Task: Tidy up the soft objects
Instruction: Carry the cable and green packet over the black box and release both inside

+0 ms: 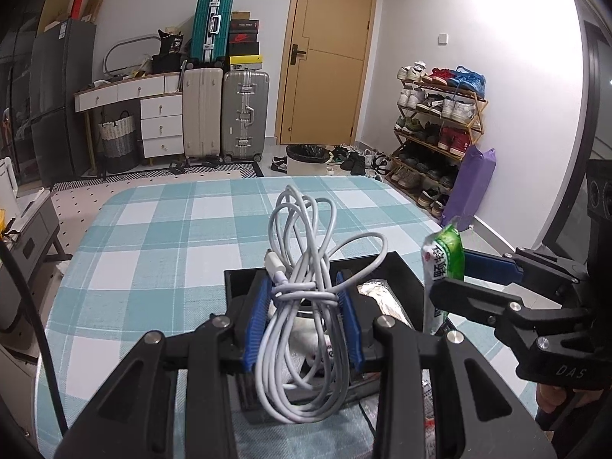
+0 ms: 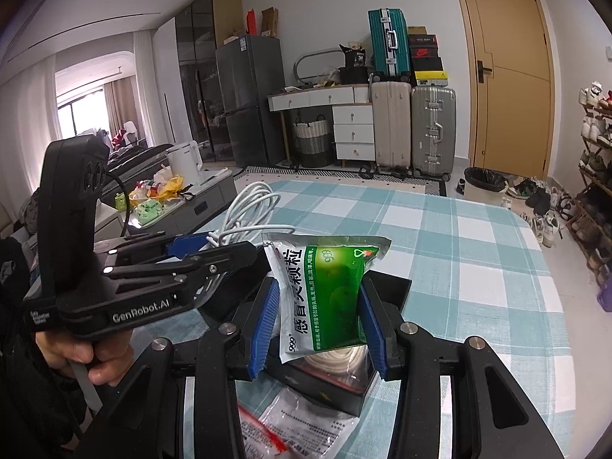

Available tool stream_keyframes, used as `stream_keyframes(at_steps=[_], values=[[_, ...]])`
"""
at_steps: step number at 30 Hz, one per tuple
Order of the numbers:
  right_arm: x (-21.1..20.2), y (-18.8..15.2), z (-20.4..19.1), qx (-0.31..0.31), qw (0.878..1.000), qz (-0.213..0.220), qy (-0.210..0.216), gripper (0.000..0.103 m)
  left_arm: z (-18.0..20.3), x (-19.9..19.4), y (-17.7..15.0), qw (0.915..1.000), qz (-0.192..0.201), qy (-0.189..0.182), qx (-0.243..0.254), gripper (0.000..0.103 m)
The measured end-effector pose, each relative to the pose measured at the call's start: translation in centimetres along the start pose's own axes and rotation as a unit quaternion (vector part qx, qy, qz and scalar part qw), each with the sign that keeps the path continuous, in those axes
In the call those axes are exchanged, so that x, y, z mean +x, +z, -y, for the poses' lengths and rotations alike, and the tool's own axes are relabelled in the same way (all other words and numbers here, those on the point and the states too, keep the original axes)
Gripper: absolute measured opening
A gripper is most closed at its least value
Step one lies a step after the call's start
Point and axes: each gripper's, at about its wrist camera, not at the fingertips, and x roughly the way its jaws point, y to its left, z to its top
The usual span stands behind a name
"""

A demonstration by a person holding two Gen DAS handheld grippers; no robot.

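Right claw (image 2: 317, 321) shows sachet (image 2: 325, 298) print; left, edge.

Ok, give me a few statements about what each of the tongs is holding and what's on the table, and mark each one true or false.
1. The left tongs are shut on a coiled white cable. True.
2. The right tongs are empty. False: they grip a green and white sachet.
3. A black tray sits on the checked tablecloth below both tongs. True.
4. The tablecloth is red and white. False: it is teal and white.
5. The cable lies flat in the tray. False: it is held up above the tray.
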Motion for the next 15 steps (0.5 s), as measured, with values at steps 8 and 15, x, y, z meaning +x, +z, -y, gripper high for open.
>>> stream_keyframes(at_steps=[8, 15], values=[[2.4, 0.0, 1.5, 0.024, 1.000, -0.010, -0.002, 0.042, -0.4, 1.8, -0.1, 0.9998, 0.002, -0.001, -0.017, 0.034], [4.0, -0.3, 2.2, 0.035, 0.999, -0.019, 0.000, 0.042, 0.2, 2.5, -0.5, 0.9999, 0.011, 0.002, -0.008, 0.034]])
